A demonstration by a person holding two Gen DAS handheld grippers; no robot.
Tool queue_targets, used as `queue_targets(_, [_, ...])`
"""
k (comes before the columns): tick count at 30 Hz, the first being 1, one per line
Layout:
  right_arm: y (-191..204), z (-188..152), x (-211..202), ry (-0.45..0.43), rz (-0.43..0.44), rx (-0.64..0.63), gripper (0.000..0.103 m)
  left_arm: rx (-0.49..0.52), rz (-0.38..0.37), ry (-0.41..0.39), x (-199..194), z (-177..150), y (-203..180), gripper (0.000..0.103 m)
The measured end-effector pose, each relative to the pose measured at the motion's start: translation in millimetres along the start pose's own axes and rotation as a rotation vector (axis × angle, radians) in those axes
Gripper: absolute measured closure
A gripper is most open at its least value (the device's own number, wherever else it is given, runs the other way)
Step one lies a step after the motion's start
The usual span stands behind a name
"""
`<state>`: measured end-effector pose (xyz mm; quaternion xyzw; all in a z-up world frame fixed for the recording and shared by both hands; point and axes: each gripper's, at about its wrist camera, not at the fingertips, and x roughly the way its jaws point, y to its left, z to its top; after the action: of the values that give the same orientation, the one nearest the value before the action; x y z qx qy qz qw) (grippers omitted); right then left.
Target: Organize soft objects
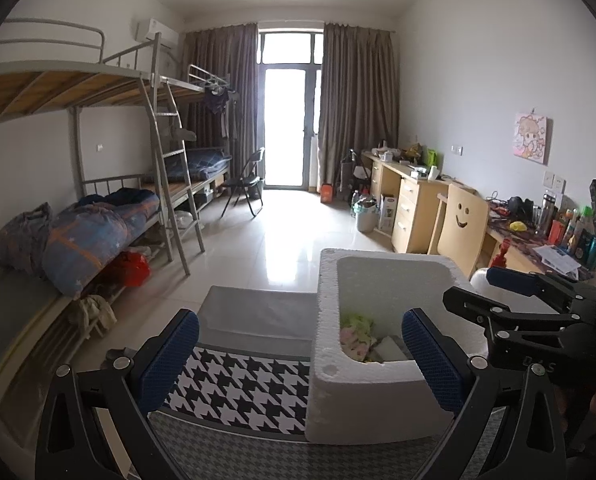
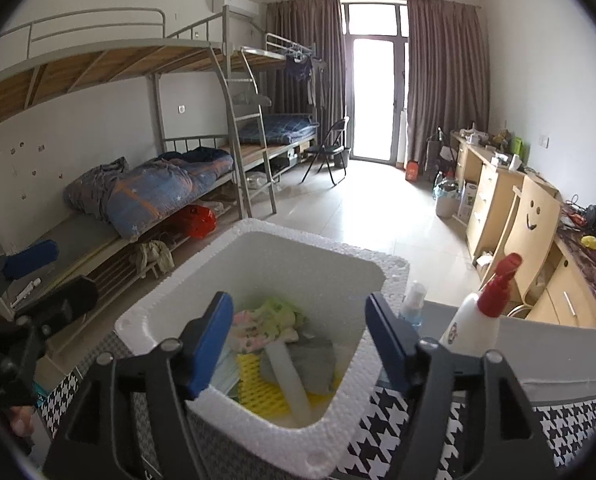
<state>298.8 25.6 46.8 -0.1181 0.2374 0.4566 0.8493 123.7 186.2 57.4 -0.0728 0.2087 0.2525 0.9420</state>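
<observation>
A white foam box (image 1: 377, 384) (image 2: 162, 320) stands on a houndstooth-patterned table (image 1: 234, 388) (image 2: 393, 428). Inside lie a pink-and-green floral cloth (image 2: 266, 322) (image 1: 355, 334), a grey cloth (image 2: 309, 360), a yellow ridged pad (image 2: 258, 384), a white tube (image 2: 290, 376) and a pale blue folded item (image 2: 226, 376). My left gripper (image 1: 301, 356) is open and empty, held over the box's near-left corner. My right gripper (image 2: 299, 340) is open and empty, above the box's opening. The right gripper also shows in the left wrist view (image 1: 509, 292).
A white spray bottle with a red nozzle (image 2: 477, 316) and a small clear bottle (image 2: 411, 308) stand right of the box. Bunk beds with bedding (image 2: 150, 188) line the left wall. Desks and a smiley-face chair (image 2: 533, 232) line the right wall.
</observation>
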Motion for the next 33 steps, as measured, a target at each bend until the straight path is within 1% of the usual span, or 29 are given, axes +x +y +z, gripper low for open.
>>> queue_targets(6, [2,-4,-17,-0.022,-0.003,0.016,0.023,0.003,-0.009,-0.017,-17,-4,-5,0.001])
queue_targets(8, [3,-6,-24,-0.030,-0.010,0.018,0.015,0.004,-0.012,-0.024,-26,-8,-6,0.001])
queue_targets(13, [8,-15,-46,-0.064,-0.025,0.020,0.010,0.009,-0.020,-0.052,-46,-16,-10,0.001])
queue_targets(17, [11,-25,-60,-0.073,-0.034,0.031,0.009,0.006,-0.037,-0.066,-59,-23,-15,0.001])
queue_targets(20, [10,-35,-71,-0.082,-0.044,0.043,0.006,0.016,-0.052,-0.073,-68,-29,-20,0.001])
queue_targets(25, [11,-46,-91,-0.120,-0.053,0.055,0.005,0.019,-0.074,-0.093,-83,-42,-24,0.001])
queue_targets(27, [13,-52,-101,-0.146,-0.062,0.054,0.004,0.010,-0.078,-0.102,-88,-47,-25,0.001])
queue_targets(29, [14,-59,-110,-0.175,-0.071,0.064,0.002,0.007,-0.097,-0.107,-93,-52,-26,0.001])
queue_targets(33, [16,-72,-123,-0.195,-0.078,0.072,0.002,0.006,-0.120,-0.115,-101,-58,-28,0.001])
